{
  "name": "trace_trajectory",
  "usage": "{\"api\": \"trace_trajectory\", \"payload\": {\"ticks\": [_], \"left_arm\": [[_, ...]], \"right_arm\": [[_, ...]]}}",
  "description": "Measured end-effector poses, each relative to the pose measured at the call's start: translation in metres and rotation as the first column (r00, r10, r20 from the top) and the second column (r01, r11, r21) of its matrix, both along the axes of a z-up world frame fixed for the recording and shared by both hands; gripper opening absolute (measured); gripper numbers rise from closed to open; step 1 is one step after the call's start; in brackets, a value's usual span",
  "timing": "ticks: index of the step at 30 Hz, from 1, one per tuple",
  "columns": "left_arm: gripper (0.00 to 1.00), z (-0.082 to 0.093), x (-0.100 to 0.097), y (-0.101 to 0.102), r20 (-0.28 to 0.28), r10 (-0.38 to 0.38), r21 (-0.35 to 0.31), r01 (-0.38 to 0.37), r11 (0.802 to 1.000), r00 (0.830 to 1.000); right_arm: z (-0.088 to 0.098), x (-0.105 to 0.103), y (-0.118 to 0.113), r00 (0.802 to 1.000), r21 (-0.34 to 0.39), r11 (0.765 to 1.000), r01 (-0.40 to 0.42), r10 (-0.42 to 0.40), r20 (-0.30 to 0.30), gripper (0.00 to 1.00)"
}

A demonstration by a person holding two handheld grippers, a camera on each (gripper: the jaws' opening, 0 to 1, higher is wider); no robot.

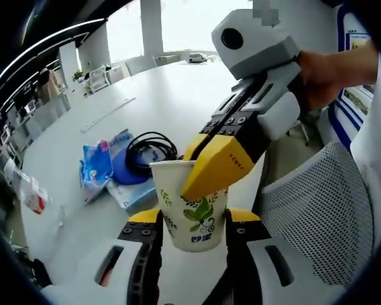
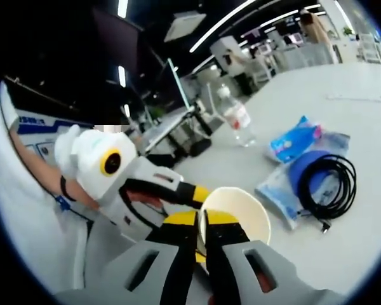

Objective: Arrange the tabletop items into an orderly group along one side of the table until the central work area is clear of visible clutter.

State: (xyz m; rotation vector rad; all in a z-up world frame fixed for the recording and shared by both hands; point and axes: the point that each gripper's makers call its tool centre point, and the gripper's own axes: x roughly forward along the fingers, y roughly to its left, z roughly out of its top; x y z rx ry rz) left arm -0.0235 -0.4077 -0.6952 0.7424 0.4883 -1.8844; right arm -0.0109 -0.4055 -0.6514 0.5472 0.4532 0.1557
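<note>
1. Left gripper: its jaws rise from the bottom of the left gripper view, one on each side of a paper cup with a green leaf print, and are pressed against the cup's walls.
2. Right gripper: it enters from the upper right of the left gripper view, held by a hand, and slants down to the cup. One yellow-tipped jaw lies outside the rim, the other inside, so they are pinched on the cup's wall.
3. In the right gripper view, the right gripper has its jaws nearly together across the near rim of the paper cup, at lower centre. The left gripper is at centre left, beside the cup.
4. Left of the cup on the white table: blue packets and a coiled black cable.
5. The right gripper view adds the cup's open interior and an upright plastic bottle at upper centre.
</note>
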Motion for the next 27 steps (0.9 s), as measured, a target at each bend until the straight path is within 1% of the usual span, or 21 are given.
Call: {"api": "trace_trajectory", "payload": {"ticks": [3,5,6,7,8,10,11,12,13,14,16,19,20,21,22,23,24,25,26,27], "left_arm": [[0.37,-0.002,0.002,0.001,-0.001,0.014,0.002,-0.014,1.000,1.000],[0.36,-0.005,0.004,0.002,0.010,0.023,0.008,-0.023,1.000,1.000],[0.36,-0.005,0.005,0.003,-0.006,0.039,0.011,-0.039,0.999,0.999],[0.37,-0.005,0.006,0.004,-0.026,0.060,0.015,-0.059,0.998,0.998],[0.38,-0.006,0.008,0.004,-0.037,0.081,0.017,-0.080,0.997,0.996],[0.40,-0.008,0.014,0.006,-0.061,0.119,0.026,-0.118,0.993,0.991],[0.40,-0.008,0.018,0.007,-0.078,0.154,0.027,-0.152,0.988,0.985],[0.40,-0.008,0.020,0.008,-0.088,0.171,0.028,-0.169,0.985,0.981],[0.40,-0.008,0.024,0.009,-0.103,0.197,0.029,-0.195,0.980,0.975],[0.40,-0.007,0.027,0.009,-0.113,0.216,0.026,-0.215,0.976,0.970],[0.40,-0.005,0.035,0.011,-0.135,0.270,0.025,-0.269,0.963,0.953],[0.39,-0.009,0.050,0.016,-0.146,0.345,0.040,-0.342,0.939,0.927],[0.39,-0.009,0.058,0.018,-0.161,0.384,0.041,-0.383,0.923,0.909],[0.39,-0.009,0.060,0.019,-0.177,0.404,0.045,-0.403,0.914,0.897],[0.39,-0.009,0.067,0.021,-0.194,0.438,0.048,-0.437,0.898,0.878],[0.39,-0.009,0.069,0.022,-0.197,0.447,0.046,-0.447,0.893,0.872],[0.39,-0.007,0.075,0.023,-0.209,0.471,0.045,-0.473,0.880,0.857],[0.39,-0.006,0.079,0.025,-0.216,0.486,0.044,-0.489,0.871,0.847],[0.39,-0.006,0.085,0.027,-0.219,0.509,0.045,-0.513,0.857,0.832],[0.39,-0.005,0.088,0.028,-0.223,0.521,0.042,-0.526,0.850,0.824]], "right_arm": [[-0.001,0.000,-0.001,1.000,-0.002,1.000,0.004,-0.004,-0.004,0.00],[-0.002,0.000,-0.002,1.000,-0.007,1.000,0.008,-0.008,-0.009,0.00],[-0.004,-0.001,-0.004,1.000,-0.022,1.000,0.009,-0.010,-0.021,0.00],[-0.009,-0.003,-0.007,0.999,-0.086,0.996,-0.013,0.008,-0.052,0.00],[-0.011,-0.004,-0.006,0.998,-0.115,0.993,-0.030,0.023,-0.061,0.00],[-0.010,-0.001,-0.005,0.998,-0.118,0.992,-0.034,0.028,-0.056,0.00],[-0.010,-0.001,-0.006,0.998,-0.113,0.993,-0.032,0.026,-0.054,0.00],[-0.011,0.001,-0.007,0.998,-0.115,0.993,-0.030,0.023,-0.058,0.00],[-0.012,0.001,-0.008,0.998,-0.124,0.992,-0.031,0.023,-0.062,0.00],[-0.014,0.001,-0.010,0.997,-0.162,0.986,-0.044,0.032,-0.075,0.00],[-0.015,0.002,-0.009,0.996,-0.172,0.983,-0.057,0.044,-0.078,0.00],[-0.016,0.006,-0.009,0.996,-0.172,0.983,-0.060,0.048,-0.076,0.00],[-0.017,0.007,-0.010,0.996,-0.176,0.982,-0.064,0.051,-0.078,0.00],[-0.017,0.009,-0.010,0.995,-0.177,0.982,-0.068,0.055,-0.079,0.00],[-0.017,0.011,-0.010,0.995,-0.180,0.981,-0.075,0.061,-0.079,0.00],[-0.017,0.013,-0.010,0.995,-0.181,0.980,-0.078,0.065,-0.078,0.00],[-0.017,0.015,-0.009,0.994,-0.183,0.980,-0.085,0.072,-0.078,0.00],[-0.018,0.017,-0.009,0.994,-0.186,0.978,-0.091,0.078,-0.077,0.00],[-0.018,0.020,-0.009,0.993,-0.191,0.977,-0.100,0.087,-0.077,0.00],[-0.018,0.023,-0.009,0.993,-0.192,0.976,-0.106,0.092,-0.079,0.00]]}}
